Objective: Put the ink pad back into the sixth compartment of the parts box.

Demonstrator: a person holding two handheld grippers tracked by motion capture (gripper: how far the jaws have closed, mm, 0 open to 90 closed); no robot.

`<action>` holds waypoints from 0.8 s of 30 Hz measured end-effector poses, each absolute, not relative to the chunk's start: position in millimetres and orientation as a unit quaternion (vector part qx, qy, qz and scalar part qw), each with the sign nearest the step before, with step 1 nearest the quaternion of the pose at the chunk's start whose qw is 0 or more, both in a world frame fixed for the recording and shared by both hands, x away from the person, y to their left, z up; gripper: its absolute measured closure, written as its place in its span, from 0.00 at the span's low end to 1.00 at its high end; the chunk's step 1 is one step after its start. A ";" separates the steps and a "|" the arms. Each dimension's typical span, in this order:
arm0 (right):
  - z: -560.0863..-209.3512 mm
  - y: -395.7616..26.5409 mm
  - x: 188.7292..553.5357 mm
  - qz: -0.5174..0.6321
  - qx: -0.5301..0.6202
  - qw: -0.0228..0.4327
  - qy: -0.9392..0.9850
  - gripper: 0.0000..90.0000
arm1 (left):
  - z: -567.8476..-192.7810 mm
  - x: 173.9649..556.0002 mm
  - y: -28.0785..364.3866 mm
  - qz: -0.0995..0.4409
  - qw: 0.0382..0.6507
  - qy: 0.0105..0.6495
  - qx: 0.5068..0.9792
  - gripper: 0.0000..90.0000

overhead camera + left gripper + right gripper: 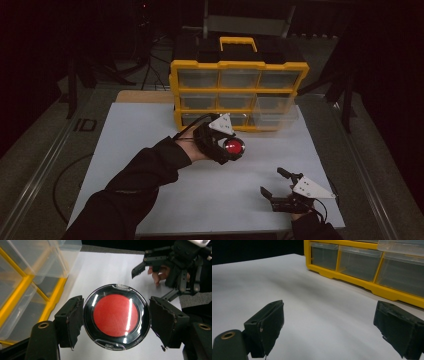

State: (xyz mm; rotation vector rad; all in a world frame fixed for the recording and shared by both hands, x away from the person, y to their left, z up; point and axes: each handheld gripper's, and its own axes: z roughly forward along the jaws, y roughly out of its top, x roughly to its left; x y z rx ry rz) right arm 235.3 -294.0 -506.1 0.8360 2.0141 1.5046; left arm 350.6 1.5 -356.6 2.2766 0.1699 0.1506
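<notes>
A round black compact with a red centre hangs above the white table, just in front of the yellow organizer. My left gripper is shut on it. In the left gripper view the compact sits flat between the two jaws, its rim against both pads. My right gripper stands open low over the table's near right corner. Nothing lies between its jaws in the right gripper view, which looks across bare table toward the organizer.
The organizer holds rows of clear drawers and has a black top with a yellow handle. The lower right drawers stick out toward me. The clear drawers fill the left side of the left gripper view. Dark floor surrounds the table.
</notes>
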 end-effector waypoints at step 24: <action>-505.7 -293.3 235.7 0.552 0.303 0.244 0.738 0.11 | -313.4 384.4 -31.2 0.068 0.444 0.066 0.891 0.33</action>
